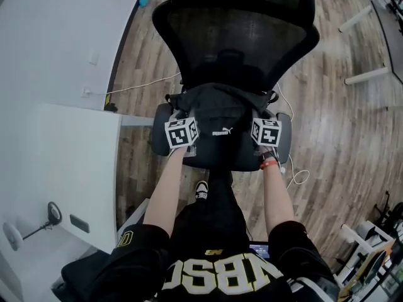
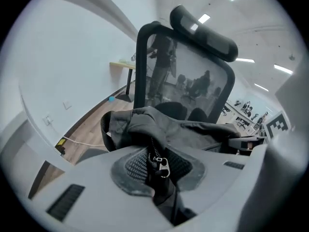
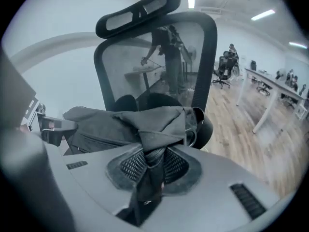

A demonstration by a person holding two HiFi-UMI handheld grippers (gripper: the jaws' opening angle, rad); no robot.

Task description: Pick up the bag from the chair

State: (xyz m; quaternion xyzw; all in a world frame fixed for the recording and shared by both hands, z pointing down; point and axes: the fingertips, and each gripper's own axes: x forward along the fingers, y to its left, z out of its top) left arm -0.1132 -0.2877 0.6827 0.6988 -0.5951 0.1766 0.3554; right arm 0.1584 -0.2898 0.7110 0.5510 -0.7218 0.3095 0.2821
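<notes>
A black bag [image 1: 220, 115] with a white logo hangs just above the seat of a black mesh office chair [image 1: 236, 33]. My left gripper [image 1: 182, 133] is shut on the bag's left side, pinching fabric with a zipper pull [image 2: 163, 166] between its pads. My right gripper [image 1: 266, 133] is shut on the bag's right side, where a fold of cloth [image 3: 154, 151] is squeezed between its jaws. The bag [image 2: 169, 129] bunches up between the two grippers, and in the right gripper view the bag [image 3: 130, 122] sits in front of the chair back [image 3: 159, 57].
A white desk [image 1: 56, 168] stands close on the left, with a white wall behind it. A white cable [image 1: 141, 83] runs over the wooden floor. White table legs [image 1: 368, 74] stand at the far right. A person's legs and a shoe [image 1: 201, 190] are below the seat.
</notes>
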